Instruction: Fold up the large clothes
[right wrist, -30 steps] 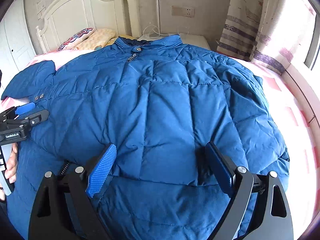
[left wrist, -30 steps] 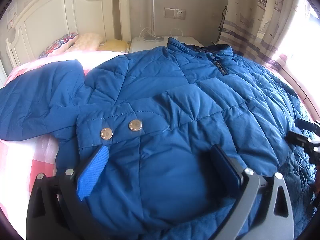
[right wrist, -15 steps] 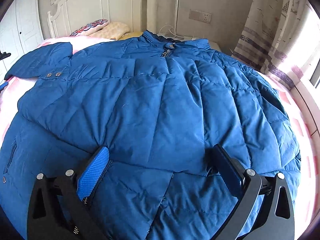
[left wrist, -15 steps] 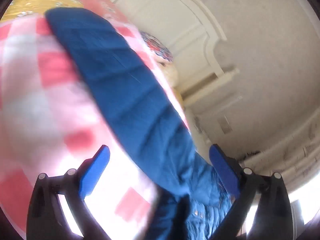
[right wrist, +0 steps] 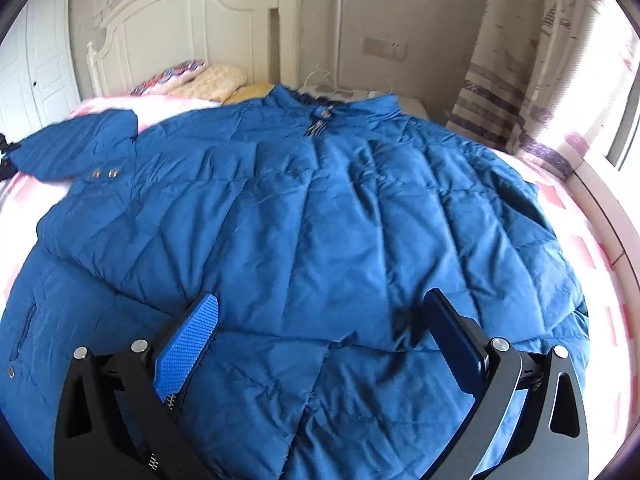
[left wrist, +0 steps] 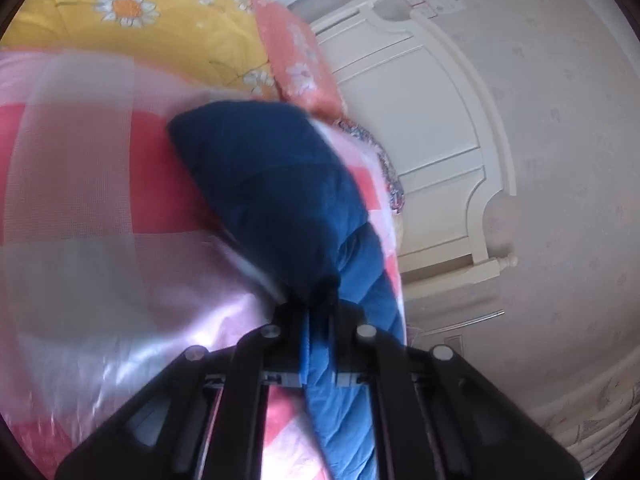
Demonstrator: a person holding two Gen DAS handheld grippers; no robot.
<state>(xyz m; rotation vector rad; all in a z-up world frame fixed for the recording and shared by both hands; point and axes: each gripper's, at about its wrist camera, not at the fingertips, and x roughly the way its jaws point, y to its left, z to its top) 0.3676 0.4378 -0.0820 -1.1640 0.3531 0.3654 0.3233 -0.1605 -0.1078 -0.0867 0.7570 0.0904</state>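
Observation:
A large blue quilted jacket [right wrist: 328, 224] lies spread face up on the bed, collar toward the headboard. Its sleeve [right wrist: 80, 144] stretches out to the far left. In the left wrist view my left gripper [left wrist: 318, 320] is shut on that blue sleeve [left wrist: 280, 200], near its cuff end, with the view rolled sideways. My right gripper [right wrist: 320, 320] is open and empty, hovering low over the lower front of the jacket, fingers [right wrist: 192, 332] on either side of a fold edge. The left gripper [right wrist: 5, 156] barely shows at the left edge of the right wrist view.
The bed has a pink and white checked sheet [left wrist: 100, 184]. A yellow flowered quilt [left wrist: 132, 12] lies beyond it. A white headboard [right wrist: 208, 24], pillows [right wrist: 192, 76] and a nightstand stand at the back. Curtains [right wrist: 540, 60] and a window ledge are on the right.
My left gripper swung away from the jacket body to the left sleeve, rolled sideways, and closed on it. My right gripper shifted slightly and stayed open.

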